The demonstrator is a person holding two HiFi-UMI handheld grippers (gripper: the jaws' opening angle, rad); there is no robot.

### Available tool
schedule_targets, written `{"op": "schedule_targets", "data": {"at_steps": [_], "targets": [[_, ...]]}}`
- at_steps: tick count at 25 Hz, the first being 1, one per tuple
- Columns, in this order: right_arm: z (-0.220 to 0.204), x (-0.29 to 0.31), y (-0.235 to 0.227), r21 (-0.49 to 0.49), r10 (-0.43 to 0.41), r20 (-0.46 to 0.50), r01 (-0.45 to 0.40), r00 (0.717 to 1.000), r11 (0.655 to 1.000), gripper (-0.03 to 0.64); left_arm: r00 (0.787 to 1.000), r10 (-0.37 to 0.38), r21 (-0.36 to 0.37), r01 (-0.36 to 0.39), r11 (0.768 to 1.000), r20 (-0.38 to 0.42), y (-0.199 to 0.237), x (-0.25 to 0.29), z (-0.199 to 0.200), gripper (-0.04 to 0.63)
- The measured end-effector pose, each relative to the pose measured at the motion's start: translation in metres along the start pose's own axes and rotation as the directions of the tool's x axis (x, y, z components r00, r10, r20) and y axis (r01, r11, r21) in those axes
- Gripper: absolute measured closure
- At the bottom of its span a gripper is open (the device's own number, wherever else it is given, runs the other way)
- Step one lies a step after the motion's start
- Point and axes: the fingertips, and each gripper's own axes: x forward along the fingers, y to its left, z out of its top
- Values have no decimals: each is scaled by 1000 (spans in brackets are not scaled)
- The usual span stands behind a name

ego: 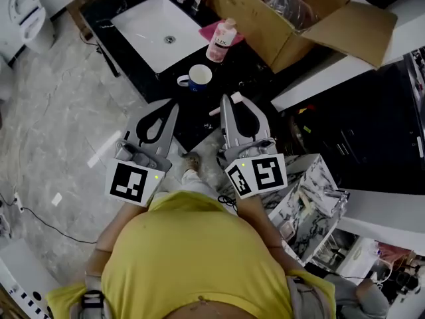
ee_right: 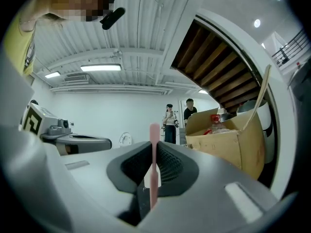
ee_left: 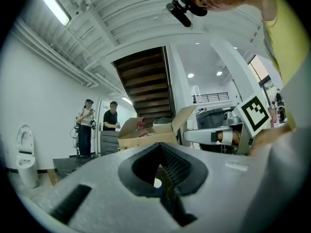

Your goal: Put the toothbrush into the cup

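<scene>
A white cup (ego: 199,76) with a blue body stands on the black counter (ego: 143,78) in front of the sink (ego: 156,28). My right gripper (ego: 229,102) hovers just right of and short of the cup, shut on a pink toothbrush (ee_right: 153,154) that stands upright between its pads. In the head view only a pale end of the toothbrush (ego: 215,111) pokes out at the gripper's left side. My left gripper (ego: 172,106) is level beside it, left of the cup, jaws together and holding nothing. From its own view, my left gripper (ee_left: 167,191) shows tips that meet.
A pink bottle (ego: 221,40) stands behind the cup. An open cardboard box (ego: 292,15) sits on the counter at the right. Two people (ee_left: 97,123) stand far across the room. A marbled block (ego: 309,198) is at my right.
</scene>
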Motion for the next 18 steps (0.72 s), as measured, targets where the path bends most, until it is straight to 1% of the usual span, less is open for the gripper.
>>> {"op": "schedule_targets", "data": {"at_steps": [7, 12, 14, 18], "targets": [[3, 55, -49, 12, 100, 9, -100, 995, 995, 586, 997, 76, 8, -76, 997, -14, 20, 66, -4, 594], [-2, 82, -63, 25, 187, 10, -187, 982, 982, 586, 989, 146, -1, -147, 989, -34, 31, 88, -16, 594], [-6, 91, -68, 31, 203, 12, -203, 979, 979, 586, 987, 154, -1, -154, 988, -45, 33, 94, -20, 594], [-17, 104, -75, 51, 206, 10, -206, 979, 977, 586, 987, 150, -3, -150, 989, -61, 36, 103, -27, 594]]}}
